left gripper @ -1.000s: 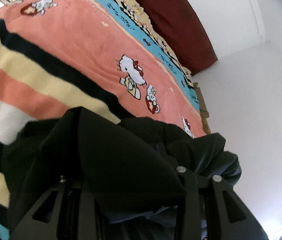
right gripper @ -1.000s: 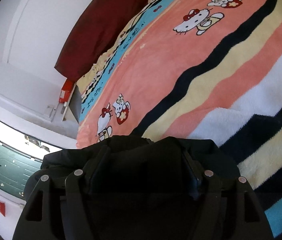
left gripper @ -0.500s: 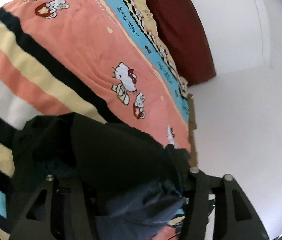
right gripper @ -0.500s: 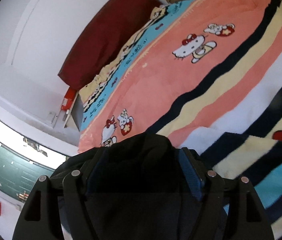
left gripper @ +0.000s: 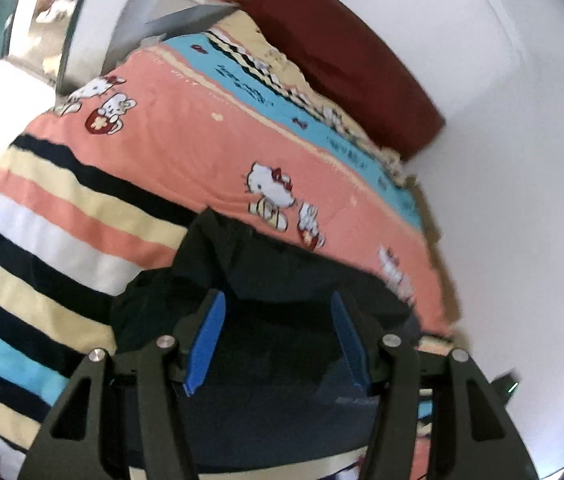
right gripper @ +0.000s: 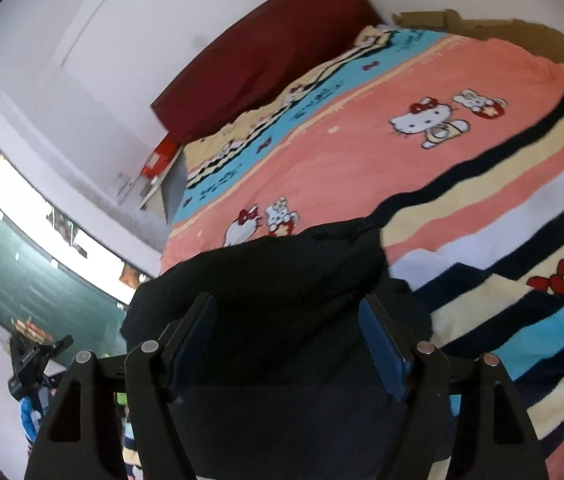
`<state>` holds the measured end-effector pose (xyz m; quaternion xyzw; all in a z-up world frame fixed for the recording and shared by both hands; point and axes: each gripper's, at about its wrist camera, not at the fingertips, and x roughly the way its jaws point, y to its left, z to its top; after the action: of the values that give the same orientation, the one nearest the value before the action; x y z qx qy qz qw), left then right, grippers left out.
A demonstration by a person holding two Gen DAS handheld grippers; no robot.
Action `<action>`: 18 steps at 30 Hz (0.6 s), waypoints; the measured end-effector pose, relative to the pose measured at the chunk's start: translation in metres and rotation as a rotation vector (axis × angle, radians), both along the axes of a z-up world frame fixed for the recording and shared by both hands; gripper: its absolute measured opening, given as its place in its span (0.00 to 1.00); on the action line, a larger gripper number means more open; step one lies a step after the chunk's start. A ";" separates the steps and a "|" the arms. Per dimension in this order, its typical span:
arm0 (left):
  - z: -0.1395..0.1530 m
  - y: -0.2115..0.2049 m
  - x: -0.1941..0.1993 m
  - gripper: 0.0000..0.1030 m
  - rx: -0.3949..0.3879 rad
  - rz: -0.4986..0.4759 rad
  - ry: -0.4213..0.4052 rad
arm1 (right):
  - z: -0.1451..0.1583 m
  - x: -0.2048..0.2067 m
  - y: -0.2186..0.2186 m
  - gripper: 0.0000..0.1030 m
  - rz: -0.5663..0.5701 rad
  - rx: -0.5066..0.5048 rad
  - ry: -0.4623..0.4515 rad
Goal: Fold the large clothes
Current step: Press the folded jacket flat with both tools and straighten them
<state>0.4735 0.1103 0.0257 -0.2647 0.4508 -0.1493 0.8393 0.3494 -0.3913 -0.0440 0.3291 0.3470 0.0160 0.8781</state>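
Observation:
A black garment (left gripper: 282,264) lies bunched on a cartoon-cat blanket (left gripper: 162,148) that covers the bed. My left gripper (left gripper: 276,300) hovers over it, open, its blue pads (left gripper: 206,340) bare and wide apart, with the cloth under and between the fingers and a blue-grey part showing low down. In the right wrist view the same black garment (right gripper: 282,264) heaps up on the blanket (right gripper: 362,152) just past my right gripper (right gripper: 288,304). That gripper is open too, its pads (right gripper: 382,344) uncovered, with dark cloth filling the gap beneath them.
A dark red pillow (left gripper: 346,52) leans on the white wall at the bed's head, also seen as the pillow (right gripper: 274,52). A red box (right gripper: 160,158) sits on a ledge beside the bed. Cardboard (right gripper: 502,32) lies past the far side. A window (right gripper: 42,216) is at the left.
Both grippers have let go of the black cloth that draped over their fingers and have risen. The blue pads now show, and the garment lies lower on the blanket.

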 end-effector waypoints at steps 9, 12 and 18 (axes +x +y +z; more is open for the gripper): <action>-0.045 -0.106 0.013 0.52 0.252 -0.157 0.000 | -0.006 0.043 0.076 0.72 0.158 -0.145 0.030; -0.059 -0.148 0.031 0.52 0.375 -0.215 -0.016 | -0.016 0.068 0.097 0.72 0.215 -0.236 0.062; -0.094 -0.211 0.079 0.54 0.698 -0.252 -0.052 | -0.048 0.129 0.096 0.84 0.269 -0.341 0.142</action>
<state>0.5522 -0.1010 -0.0681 0.0987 0.4820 -0.0955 0.8653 0.4786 -0.2952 -0.0924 0.1269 0.4464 0.0509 0.8843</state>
